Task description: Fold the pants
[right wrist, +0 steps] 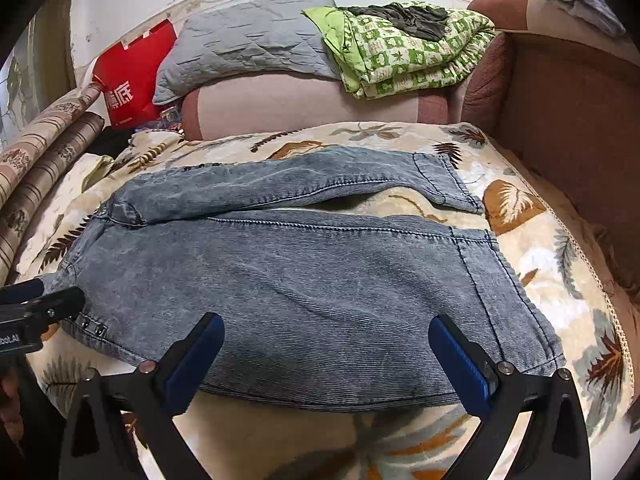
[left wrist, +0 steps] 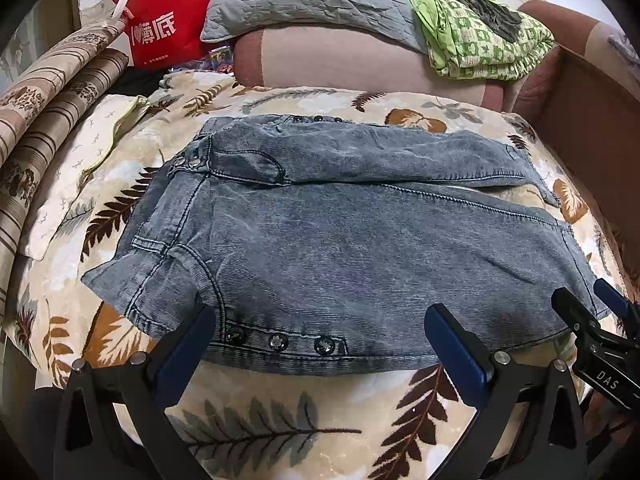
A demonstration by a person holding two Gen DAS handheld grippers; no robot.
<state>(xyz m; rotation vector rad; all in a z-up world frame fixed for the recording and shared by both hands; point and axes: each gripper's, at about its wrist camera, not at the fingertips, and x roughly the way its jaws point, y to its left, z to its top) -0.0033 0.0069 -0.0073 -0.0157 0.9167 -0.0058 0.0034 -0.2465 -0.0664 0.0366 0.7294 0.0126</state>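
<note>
On the leaf-patterned cream blanket (left wrist: 304, 412):
- faded blue-grey denim pants (left wrist: 340, 248), spread flat, legs rightward.
- left gripper (left wrist: 320, 320), fingers spread wide at waist edge, empty.
- right gripper (right wrist: 326, 332), fingers spread wide over near leg, empty.

Grey-blue pants (right wrist: 304, 280) spread flat on a leaf-print blanket (right wrist: 520, 200), waist to the left, legs to the right with a gap between the hems. Right gripper (right wrist: 326, 344) wide open over the near edge; left gripper (right wrist: 40, 300) at the waist, far left. Behind: grey pillow (right wrist: 248, 36), green quilt (right wrist: 404, 52), red bag (right wrist: 128, 80).
</note>
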